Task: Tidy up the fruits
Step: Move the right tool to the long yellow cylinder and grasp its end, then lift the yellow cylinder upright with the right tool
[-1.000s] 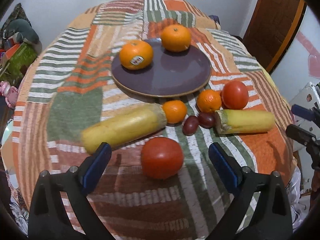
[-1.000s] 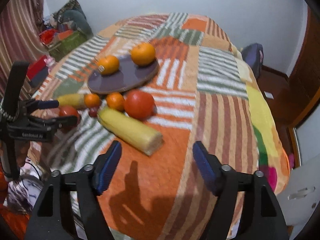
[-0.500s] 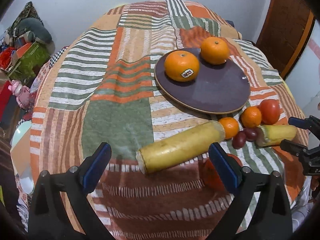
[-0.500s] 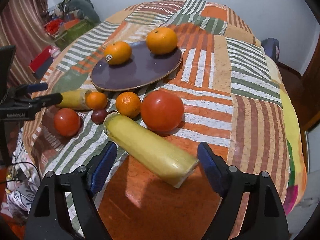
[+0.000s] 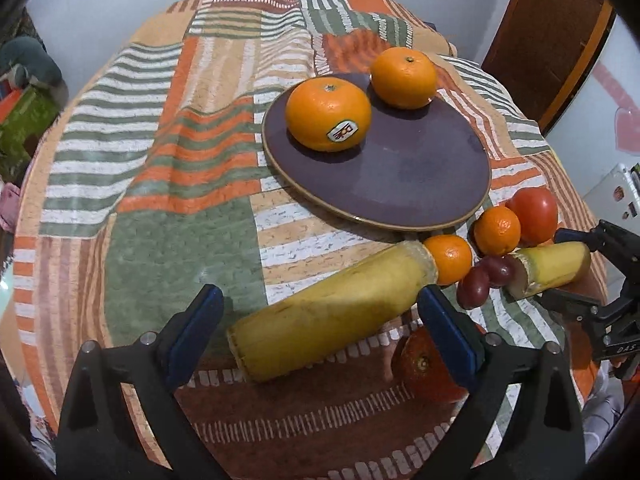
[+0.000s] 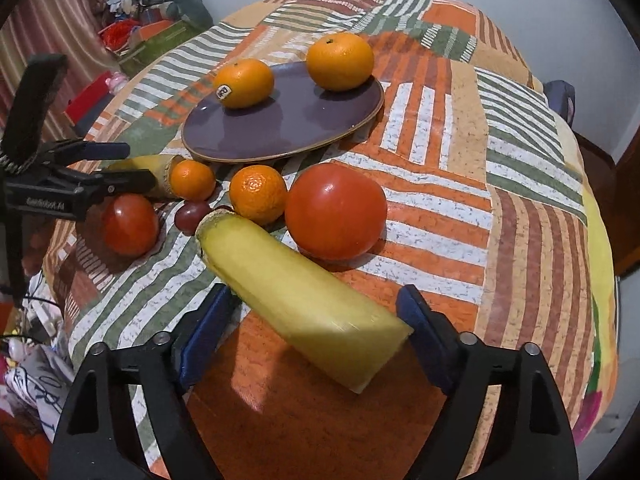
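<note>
A purple plate (image 5: 420, 176) (image 6: 280, 128) holds two big oranges (image 5: 328, 114) (image 6: 340, 60). In front of it lie two small mandarins (image 5: 450, 258) (image 6: 258, 194), dark grapes (image 5: 484, 280), two tomatoes (image 6: 335, 210) (image 6: 130, 224) and two yellow banana pieces. My left gripper (image 5: 320, 330) is open, its jaws on either side of the long banana piece (image 5: 332, 310). My right gripper (image 6: 316, 338) is open, its jaws on either side of the other banana piece (image 6: 304, 290). Neither touches the fruit.
The round table wears a striped patchwork cloth (image 5: 160, 160). A brown door (image 5: 552, 32) stands at the right. Clutter and cushions (image 6: 152, 12) lie beyond the table's left side. The right gripper shows in the left wrist view (image 5: 592, 276).
Both grippers have moved forward and lower. The left one swung left of the tomato onto the long banana piece; the right one closed in on the other banana piece. Jaws stay open.
</note>
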### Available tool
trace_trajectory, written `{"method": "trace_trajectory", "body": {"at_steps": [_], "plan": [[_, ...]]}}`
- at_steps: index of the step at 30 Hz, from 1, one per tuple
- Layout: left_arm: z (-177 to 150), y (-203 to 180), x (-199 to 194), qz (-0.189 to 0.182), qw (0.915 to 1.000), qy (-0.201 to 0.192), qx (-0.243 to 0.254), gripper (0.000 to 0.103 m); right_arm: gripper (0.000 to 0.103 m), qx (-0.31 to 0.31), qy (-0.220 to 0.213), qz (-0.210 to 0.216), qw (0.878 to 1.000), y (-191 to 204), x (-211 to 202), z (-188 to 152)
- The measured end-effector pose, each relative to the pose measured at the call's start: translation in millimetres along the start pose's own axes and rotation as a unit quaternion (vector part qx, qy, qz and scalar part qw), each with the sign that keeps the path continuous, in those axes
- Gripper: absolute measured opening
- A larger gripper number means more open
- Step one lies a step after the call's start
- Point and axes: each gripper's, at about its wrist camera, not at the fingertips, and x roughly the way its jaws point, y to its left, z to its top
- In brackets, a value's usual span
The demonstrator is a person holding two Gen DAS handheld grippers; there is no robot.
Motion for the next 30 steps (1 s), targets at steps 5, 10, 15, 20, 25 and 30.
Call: {"method": "trace_trajectory", "body": {"at_steps": [5, 10, 15, 20, 25, 30], "plan": [[-5.4, 12.9, -1.4, -0.017, 0.9997, 0.013, -0.012, 0.085, 0.066, -0.008, -0.007, 0.005, 1.0, -1.8, -6.0, -3.6], [-10.2, 15.6, -5.4, -0.023, 0.9996, 0.014, -0.009, 0.075, 0.057, -0.017, -0.012, 0.005, 1.0, 2.9, -14.1, -8.3], [-17.7, 24.2, -12.8, -0.04, 0.9988, 0.026, -0.014, 0.06, 0.047, -0.037, -0.011, 0.003, 0.999, 9.4, -23.4, -13.8], [-30.6, 24.2, -22.8, -0.032, 0.9991, 0.027, -0.008, 0.048, 0.04, -0.036, -0.014, 0.006, 0.999, 9.9, -32.4, -20.4], [-43.2, 19.7, -33.5, -0.028, 0.9992, 0.026, -0.009, 0.04, 0.039, -0.022, -0.018, -0.006, 1.0, 8.7, -40.4, -28.7], [-55.8, 14.9, -44.2, -0.028, 0.9993, 0.022, -0.013, 0.034, 0.039, -0.016, -0.016, -0.023, 0.999, 6.8, -48.9, -36.8]]}}
